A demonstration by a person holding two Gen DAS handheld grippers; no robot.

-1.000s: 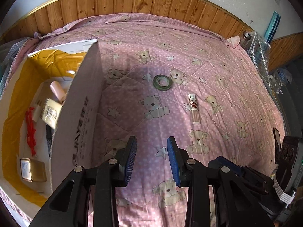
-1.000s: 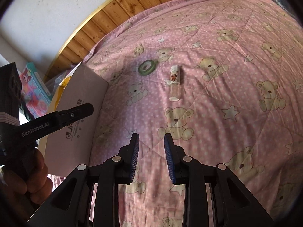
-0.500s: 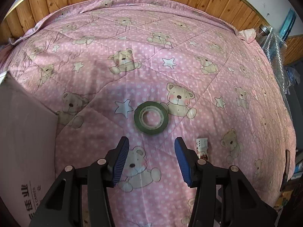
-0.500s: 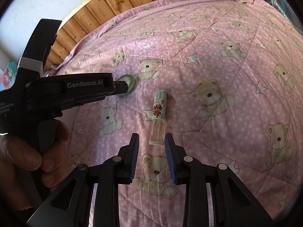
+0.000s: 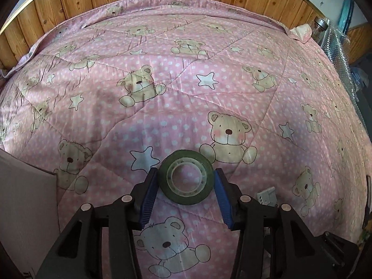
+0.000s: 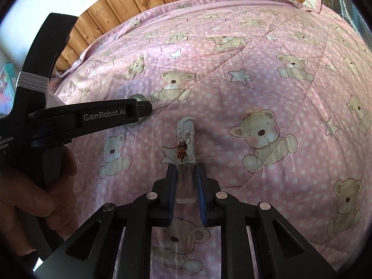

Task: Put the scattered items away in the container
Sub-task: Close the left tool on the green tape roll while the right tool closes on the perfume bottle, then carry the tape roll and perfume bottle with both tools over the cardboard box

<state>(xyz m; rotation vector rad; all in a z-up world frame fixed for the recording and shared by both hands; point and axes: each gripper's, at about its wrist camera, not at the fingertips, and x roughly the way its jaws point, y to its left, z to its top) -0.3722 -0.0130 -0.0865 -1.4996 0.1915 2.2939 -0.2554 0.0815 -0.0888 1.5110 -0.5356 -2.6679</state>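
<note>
Both tongs at their items on the bear-print quilt (image 5: pixel 186 97)
Left tongs (image 5: pixel 186 179) open astride the flat tape roll (image 5: pixel 186 180); right tongs (image 6: pixel 185 181) gripping the bottle (image 6: pixel 186 158), its long axis along the fingers

Black left gripper (image 5: pixel 184 194) — blue pads (image 5: pixel 148 195), silver screws, white "GenRobot.AI" lettering

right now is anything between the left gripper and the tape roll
Nothing visible. The tape roll lies flat on the quilt, already between the open fingers of the left gripper, with small gaps either side.
</note>
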